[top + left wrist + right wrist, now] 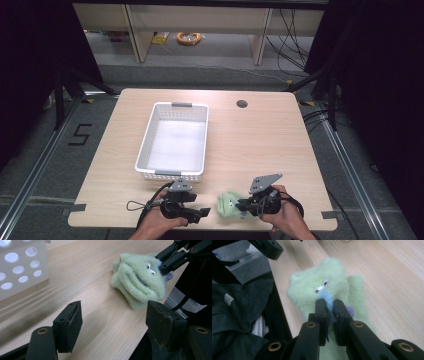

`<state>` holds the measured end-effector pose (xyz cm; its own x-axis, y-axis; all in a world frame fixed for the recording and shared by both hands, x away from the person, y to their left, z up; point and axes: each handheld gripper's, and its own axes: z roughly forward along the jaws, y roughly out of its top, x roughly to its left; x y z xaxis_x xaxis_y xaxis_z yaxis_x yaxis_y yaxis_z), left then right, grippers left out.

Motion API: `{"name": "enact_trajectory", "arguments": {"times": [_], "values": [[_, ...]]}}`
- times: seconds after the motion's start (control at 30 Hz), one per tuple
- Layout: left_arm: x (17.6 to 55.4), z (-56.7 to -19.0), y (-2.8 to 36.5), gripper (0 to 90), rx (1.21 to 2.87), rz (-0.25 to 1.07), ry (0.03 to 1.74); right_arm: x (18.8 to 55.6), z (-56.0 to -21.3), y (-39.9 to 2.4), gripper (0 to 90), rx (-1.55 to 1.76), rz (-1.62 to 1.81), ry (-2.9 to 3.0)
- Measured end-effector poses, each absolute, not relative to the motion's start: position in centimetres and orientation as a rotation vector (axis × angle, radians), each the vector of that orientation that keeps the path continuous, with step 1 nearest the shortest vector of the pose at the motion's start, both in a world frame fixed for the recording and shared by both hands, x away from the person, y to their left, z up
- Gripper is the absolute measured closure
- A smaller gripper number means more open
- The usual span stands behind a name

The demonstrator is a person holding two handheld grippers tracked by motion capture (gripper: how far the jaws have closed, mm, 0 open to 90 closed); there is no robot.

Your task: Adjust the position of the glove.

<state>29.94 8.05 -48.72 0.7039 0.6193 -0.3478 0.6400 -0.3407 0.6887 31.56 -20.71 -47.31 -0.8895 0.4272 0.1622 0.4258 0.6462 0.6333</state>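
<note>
Two claws: right claw [330, 305] clamped on green plush toy [322, 290], its lower half hidden; left claw [112, 315] apart.

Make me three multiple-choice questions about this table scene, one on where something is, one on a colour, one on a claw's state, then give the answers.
1. Where does the fuzzy green plush toy lie?
A. inside the white perforated plastic basket
B. on the light wooden table near its front edge
C. on the floor

2. What colour is the small bit of the toy pinched in the right claw?
A. light blue
B. red
C. yellow

3. How does the left claw stand?
A. shut on the toy
B. shut on the basket's rim
C. open, with nothing between its jaws

Answers:
1 B: the high view shows the toy on the tabletop between the two hands, apart from the basket.
2 A: the right gripper view shows a light blue tuft between the closed jaws.
3 C: the left gripper view shows the jaws wide apart over bare wood.
</note>
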Motion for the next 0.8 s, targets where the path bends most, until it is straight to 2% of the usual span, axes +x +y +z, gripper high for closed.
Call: {"name": "enact_trajectory", "arguments": {"times": [0.4, 0.6, 0.67, 0.73, 0.8], "values": [[29.82, -48.95, 7.64, 30.5, 2.06, -0.047, 0.952, 31.61, -47.0, -20.95, 81.2, 0.706, 1.105, 2.839], [29.77, -48.96, 7.54, 30.8, 2.058, -0.048, 0.954, 31.87, -47.54, -21.1, 76.0, 0.728, 1.101, 2.865], [29.78, -48.94, 7.5, 30.9, 2.056, -0.047, 0.955, 31.87, -47.46, -21.02, 72.1, 0.712, 1.092, 2.856], [29.78, -48.88, 7.42, 31.2, 2.049, -0.047, 0.958, 31.72, -47.12, -21.09, 62.7, 0.775, 1.087, 2.828], [29.7, -48.75, 7.31, 31.3, 2.051, -0.041, 0.969, 31.68, -46.85, -21.32, 58.6, 0.8, 1.099, 2.814]]}}
